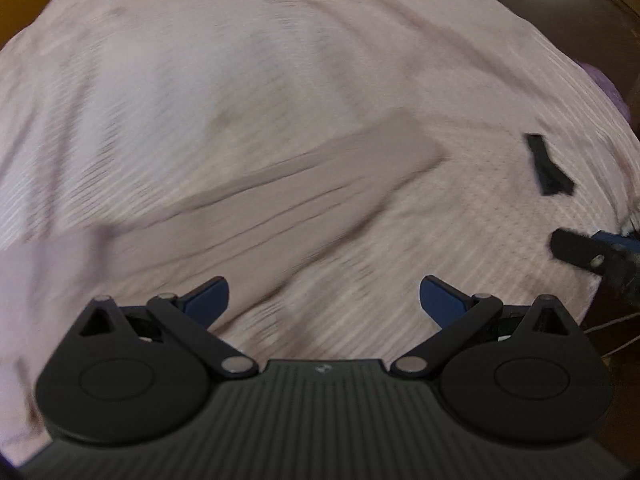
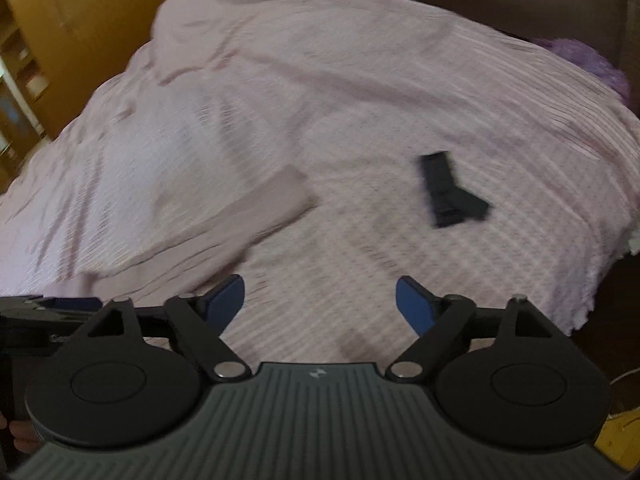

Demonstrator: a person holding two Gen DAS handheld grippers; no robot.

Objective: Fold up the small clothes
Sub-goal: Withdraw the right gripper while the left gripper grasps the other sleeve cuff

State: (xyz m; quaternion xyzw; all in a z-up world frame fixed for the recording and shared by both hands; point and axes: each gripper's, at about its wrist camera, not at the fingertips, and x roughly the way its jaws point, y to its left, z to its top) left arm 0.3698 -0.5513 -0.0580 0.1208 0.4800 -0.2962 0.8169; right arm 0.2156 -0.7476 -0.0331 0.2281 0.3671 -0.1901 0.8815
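A long mauve garment (image 1: pixel 256 208) lies flat on the pink bedspread (image 1: pixel 240 60), stretched from lower left to upper right; it also shows in the right wrist view (image 2: pixel 224 220). A small black folded garment (image 1: pixel 548 168) lies to its right, seen also in the right wrist view (image 2: pixel 448 192). My left gripper (image 1: pixel 324 300) is open and empty, just above the mauve garment's near side. My right gripper (image 2: pixel 320 300) is open and empty over bare bedspread (image 2: pixel 360 100), between the two garments. The right gripper also shows at the left wrist view's right edge (image 1: pixel 592 256).
Wooden cupboards (image 2: pixel 60 40) stand left of the bed. A purple fluffy thing (image 2: pixel 588 60) lies at the bed's far right. The bed's right edge (image 2: pixel 592 280) drops to a dark floor. Both views are motion-blurred.
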